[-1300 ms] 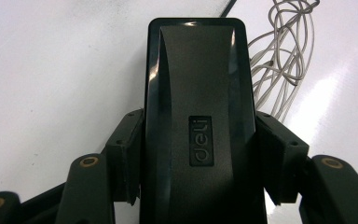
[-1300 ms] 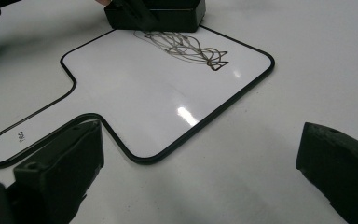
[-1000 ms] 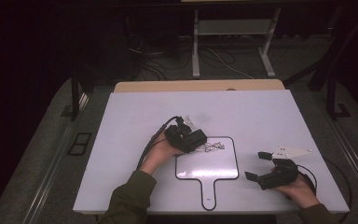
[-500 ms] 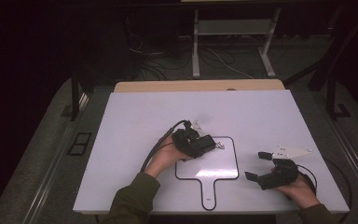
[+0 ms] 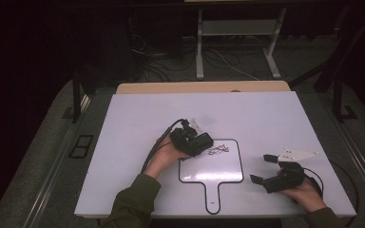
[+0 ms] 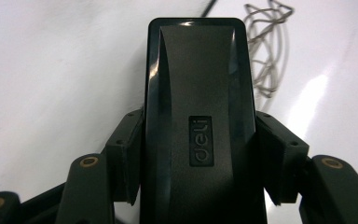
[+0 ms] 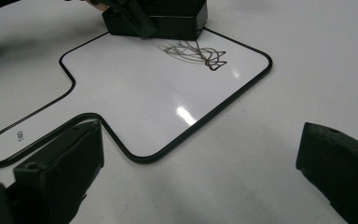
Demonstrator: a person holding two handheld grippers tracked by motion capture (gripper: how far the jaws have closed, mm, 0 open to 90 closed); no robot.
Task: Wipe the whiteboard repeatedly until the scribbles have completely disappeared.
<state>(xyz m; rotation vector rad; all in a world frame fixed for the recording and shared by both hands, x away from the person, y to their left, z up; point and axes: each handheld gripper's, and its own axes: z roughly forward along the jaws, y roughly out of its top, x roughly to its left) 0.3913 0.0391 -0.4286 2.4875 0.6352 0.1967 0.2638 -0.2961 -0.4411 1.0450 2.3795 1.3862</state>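
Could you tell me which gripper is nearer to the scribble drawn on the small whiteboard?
The left. The left gripper, shut on a black eraser, sits right beside the scribble. The right gripper rests off the whiteboard, clearly apart from the marks.

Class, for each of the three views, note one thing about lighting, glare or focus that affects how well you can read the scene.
High view: bright white table against a very dark room, so the surroundings lose detail. Left gripper view: the black eraser is close and slightly soft, with a glare patch on the whiteboard beside the scribble. Right gripper view: a small glare spot on the board, and the near jaws are blurred.
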